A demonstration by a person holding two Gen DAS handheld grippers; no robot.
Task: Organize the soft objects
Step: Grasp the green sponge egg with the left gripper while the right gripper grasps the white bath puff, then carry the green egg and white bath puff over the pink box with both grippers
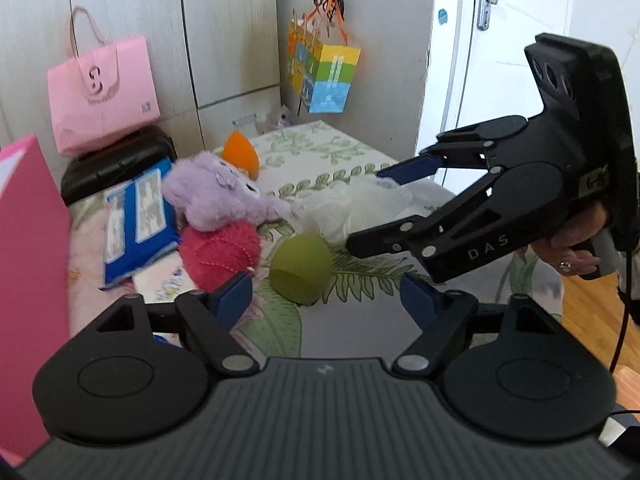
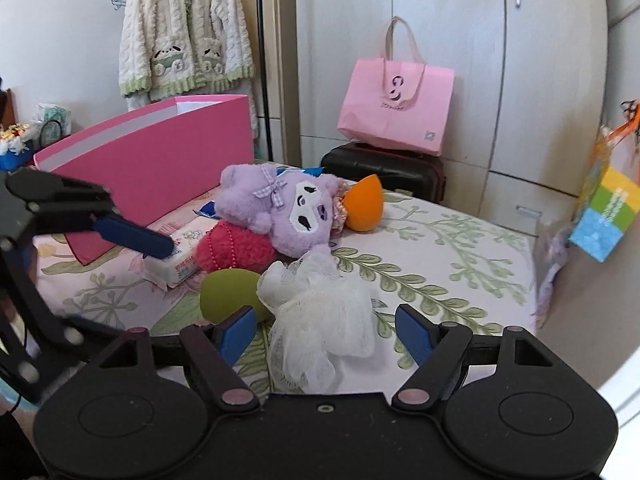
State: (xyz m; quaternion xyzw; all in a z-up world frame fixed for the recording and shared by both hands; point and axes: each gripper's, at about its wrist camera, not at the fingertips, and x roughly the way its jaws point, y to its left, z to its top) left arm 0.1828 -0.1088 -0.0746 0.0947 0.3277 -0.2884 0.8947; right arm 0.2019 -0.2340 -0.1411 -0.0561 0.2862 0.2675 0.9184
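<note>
Soft things lie on a leaf-patterned bed [image 2: 460, 248]: a purple plush [image 2: 280, 212], a red fuzzy ball [image 2: 236, 250], an orange sponge [image 2: 362, 206], a green sponge [image 2: 228, 294] and a white mesh pouf [image 2: 320, 312]. My right gripper [image 2: 326, 338] is open, its jaws on either side of the pouf. My left gripper [image 1: 328, 300] is open and empty, just in front of the green sponge [image 1: 300, 270]. In the left wrist view the right gripper [image 1: 368, 208] straddles the pouf [image 1: 352, 208]. A pink box [image 2: 152, 164] stands open at the left.
A blue and white tissue pack [image 1: 136, 220] lies beside the plush. A pink paper bag [image 2: 396, 108] sits on a black case [image 2: 384, 172] by the wardrobe. A colourful gift bag [image 1: 324, 76] hangs on the wall. A white door [image 1: 512, 60] is at the right.
</note>
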